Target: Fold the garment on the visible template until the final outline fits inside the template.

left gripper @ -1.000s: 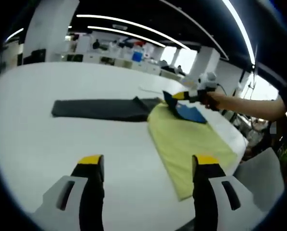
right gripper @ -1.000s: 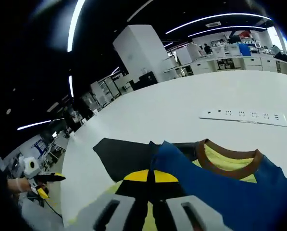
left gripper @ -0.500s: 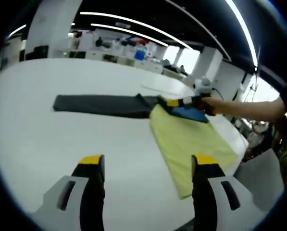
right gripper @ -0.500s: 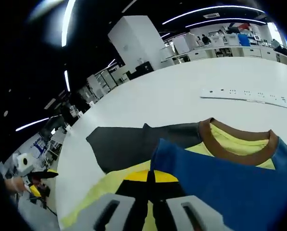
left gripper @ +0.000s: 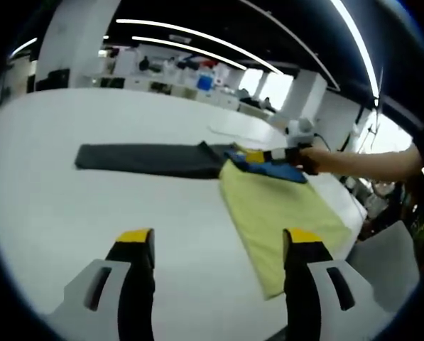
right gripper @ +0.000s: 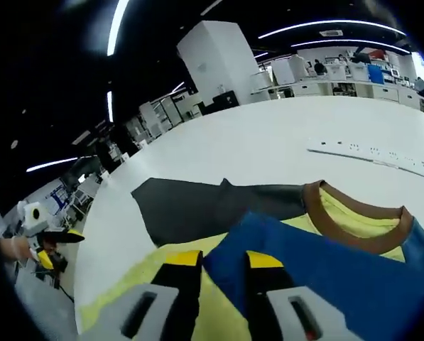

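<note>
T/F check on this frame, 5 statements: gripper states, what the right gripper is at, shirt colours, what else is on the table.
1. The left gripper is open and holds nothing. True.
2. The right gripper is over bare table, clear of the shirt. False: a blue sleeve lies between its jaws, which stand slightly parted.
3. The shirt has a yellow body and a brown collar. True.
4. The dark sleeve is folded over the yellow body. False: it lies stretched out flat on the white table, away from the body.
5. A white power strip lies on the table beyond the collar. True.
</note>
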